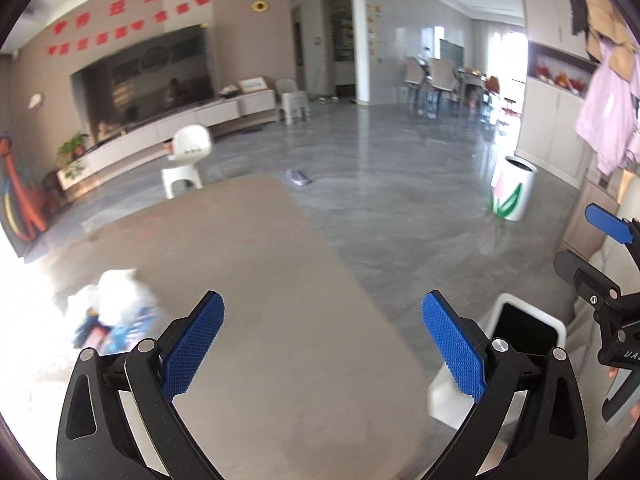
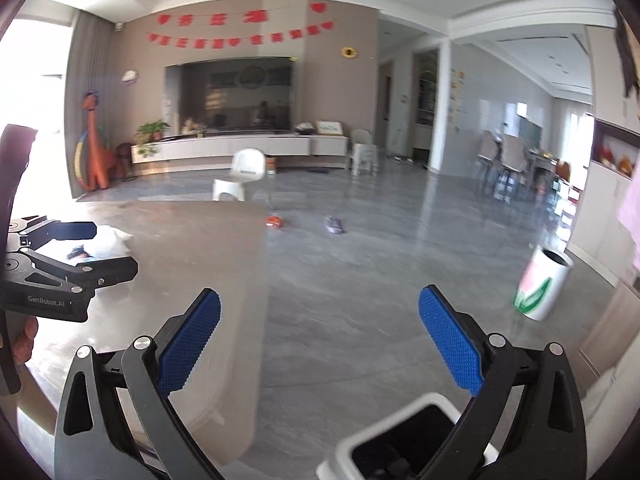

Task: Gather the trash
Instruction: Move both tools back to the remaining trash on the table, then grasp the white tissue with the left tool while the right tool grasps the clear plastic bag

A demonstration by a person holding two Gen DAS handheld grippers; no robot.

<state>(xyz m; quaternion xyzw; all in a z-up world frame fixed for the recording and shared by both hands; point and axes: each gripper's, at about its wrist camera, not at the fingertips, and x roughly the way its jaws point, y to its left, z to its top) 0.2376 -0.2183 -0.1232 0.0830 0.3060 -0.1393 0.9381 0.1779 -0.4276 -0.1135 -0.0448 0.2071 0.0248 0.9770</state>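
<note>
**Both grippers empty above table and bin**

The left gripper (image 1: 323, 344) hung over the brown table (image 1: 248, 264) with its jaws spread wide and nothing between the blue pads (image 1: 194, 350). A blurred heap of trash (image 1: 114, 316), white wrapping with blue and red pieces, lay on the table near its left edge, just left of that gripper and not touched by it. In the right wrist view the same heap (image 2: 102, 246) showed farther off on the tabletop, beyond the left gripper's black frame.

The right gripper (image 2: 319, 340) was held past the table's right edge (image 2: 256, 320), over grey floor (image 2: 360, 260), its jaws likewise released and empty. Directly below it stood a white bin (image 2: 348, 444) with a dark opening; something dark lay inside, too dim to identify. The left wrist view showed this bin (image 1: 452, 396) just beside the table's right side.

On the floor well beyond the table lay a small orange item (image 2: 275, 221) and a purple-grey one (image 2: 334, 225). A white tulip-printed can (image 2: 542, 288) stood farther right. A white chair (image 2: 244, 174) stood behind the table.
</note>
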